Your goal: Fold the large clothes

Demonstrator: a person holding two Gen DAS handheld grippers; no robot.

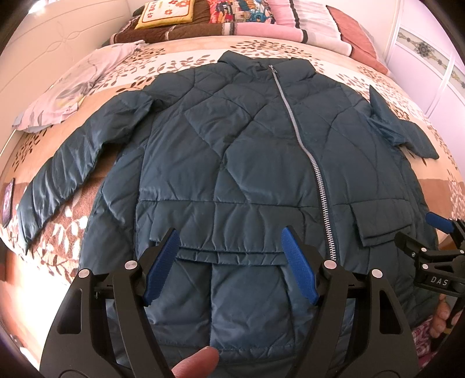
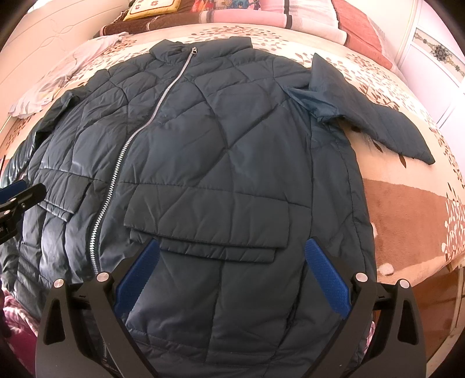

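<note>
A dark teal quilted jacket (image 1: 232, 151) lies flat and zipped on the bed, front up, collar at the far end; it also shows in the right wrist view (image 2: 221, 145). Its left sleeve (image 1: 61, 171) stretches out to the left. Its right sleeve (image 2: 375, 113) lies out to the right with a fold at the shoulder. My left gripper (image 1: 231, 247) is open and empty above the left flap pocket near the hem. My right gripper (image 2: 232, 256) is open and empty above the right flap pocket; it also shows at the right edge of the left wrist view (image 1: 436, 229).
The bed (image 2: 407, 209) has a beige and brown leaf-pattern cover. A pale lilac garment (image 1: 66, 90) lies at the far left. Pillows and folded blankets (image 1: 232, 20) are stacked at the head. White wardrobe doors (image 1: 430, 64) stand at the right.
</note>
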